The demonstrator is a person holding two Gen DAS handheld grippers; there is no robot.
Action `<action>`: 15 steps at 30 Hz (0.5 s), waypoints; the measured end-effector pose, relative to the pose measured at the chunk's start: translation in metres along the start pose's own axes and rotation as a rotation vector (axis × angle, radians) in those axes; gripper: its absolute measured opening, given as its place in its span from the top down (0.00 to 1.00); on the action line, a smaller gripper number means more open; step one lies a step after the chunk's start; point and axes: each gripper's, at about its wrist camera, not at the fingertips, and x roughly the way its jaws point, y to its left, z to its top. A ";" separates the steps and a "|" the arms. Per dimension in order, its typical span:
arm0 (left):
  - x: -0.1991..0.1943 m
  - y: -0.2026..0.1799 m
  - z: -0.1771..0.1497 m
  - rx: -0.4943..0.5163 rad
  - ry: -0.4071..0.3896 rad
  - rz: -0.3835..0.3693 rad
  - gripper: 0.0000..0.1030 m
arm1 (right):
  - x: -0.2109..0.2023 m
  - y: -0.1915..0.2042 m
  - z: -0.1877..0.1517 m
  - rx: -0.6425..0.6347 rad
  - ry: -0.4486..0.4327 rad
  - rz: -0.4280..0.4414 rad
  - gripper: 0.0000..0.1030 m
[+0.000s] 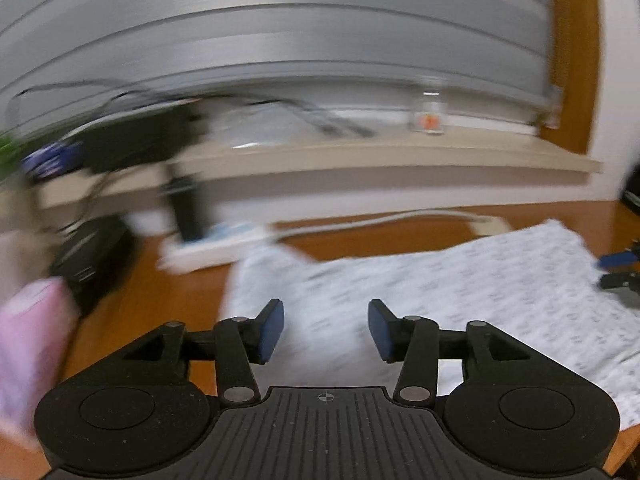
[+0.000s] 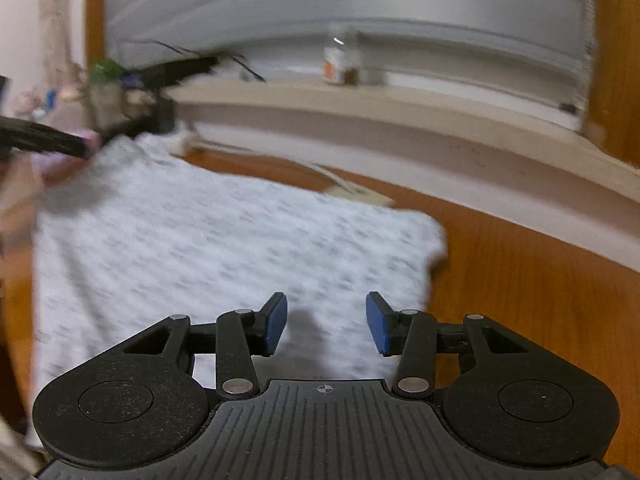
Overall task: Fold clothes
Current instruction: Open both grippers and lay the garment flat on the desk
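Both tools, left tool [image 1: 326, 330] and right tool [image 2: 326, 323], stand apart, empty, above the white speckled fabric garment [image 2: 224, 240]; next: grasp an edge for folding

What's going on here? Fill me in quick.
A person is folding clothes with two handheld grippers. A white patterned garment lies spread flat on the wooden table. The left gripper and right gripper both hang over it with jaws open, gripping nothing. Both views are blurred.

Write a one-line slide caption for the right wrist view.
Right gripper open and empty above a white patterned garment lying flat on a wooden table.
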 end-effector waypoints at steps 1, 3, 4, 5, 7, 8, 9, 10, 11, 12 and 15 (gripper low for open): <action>0.009 -0.012 0.004 0.025 0.003 -0.017 0.50 | -0.001 0.006 0.002 -0.008 0.004 0.024 0.57; 0.032 -0.037 0.009 0.070 0.033 -0.071 0.50 | 0.002 0.018 0.002 -0.033 0.040 0.064 0.58; 0.045 -0.048 0.011 0.091 0.054 -0.103 0.52 | 0.006 0.025 0.000 -0.058 0.069 0.066 0.59; 0.057 -0.060 0.014 0.111 0.075 -0.136 0.59 | 0.010 0.028 -0.003 -0.083 0.094 0.056 0.60; 0.078 -0.082 0.017 0.156 0.107 -0.189 0.75 | 0.010 0.023 -0.008 -0.083 0.099 0.057 0.61; 0.087 -0.092 0.018 0.178 0.123 -0.209 0.77 | 0.010 0.021 -0.010 -0.085 0.102 0.056 0.61; 0.095 -0.101 0.018 0.199 0.144 -0.222 0.81 | 0.009 0.020 -0.012 -0.094 0.106 0.052 0.61; 0.101 -0.108 0.016 0.221 0.163 -0.227 0.82 | 0.007 0.018 -0.012 -0.102 0.110 0.048 0.61; 0.106 -0.113 0.015 0.238 0.174 -0.232 0.83 | 0.004 0.016 -0.013 -0.110 0.119 0.041 0.61; 0.108 -0.117 0.014 0.242 0.167 -0.237 0.84 | 0.002 0.014 -0.013 -0.118 0.127 0.034 0.61; 0.107 -0.118 0.013 0.249 0.161 -0.262 0.85 | -0.007 -0.002 -0.018 -0.116 0.136 0.021 0.61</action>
